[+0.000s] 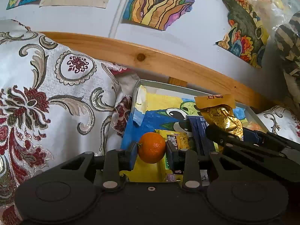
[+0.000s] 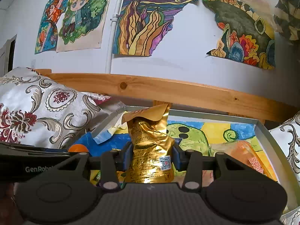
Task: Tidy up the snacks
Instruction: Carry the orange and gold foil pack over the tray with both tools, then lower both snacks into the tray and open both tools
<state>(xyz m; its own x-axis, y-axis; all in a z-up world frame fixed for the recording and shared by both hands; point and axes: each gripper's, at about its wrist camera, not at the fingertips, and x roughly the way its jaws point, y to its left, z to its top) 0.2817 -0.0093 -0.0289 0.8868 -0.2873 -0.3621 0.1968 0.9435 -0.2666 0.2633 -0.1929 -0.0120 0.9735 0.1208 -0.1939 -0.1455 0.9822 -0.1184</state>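
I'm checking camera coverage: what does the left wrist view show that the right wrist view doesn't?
Only the left wrist view shows the whole orange clamped in the left gripper, and a dark blue packet behind it. Only the right wrist view shows the gold packet's QR label, the orange packet lying in the tray, and the cartoon-child drawing. Both show the gold packet held in the right gripper, the wooden rail and the floral cushion.

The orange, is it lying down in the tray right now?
No, the orange is pinched between the fingers of the left gripper, held up above the tray.
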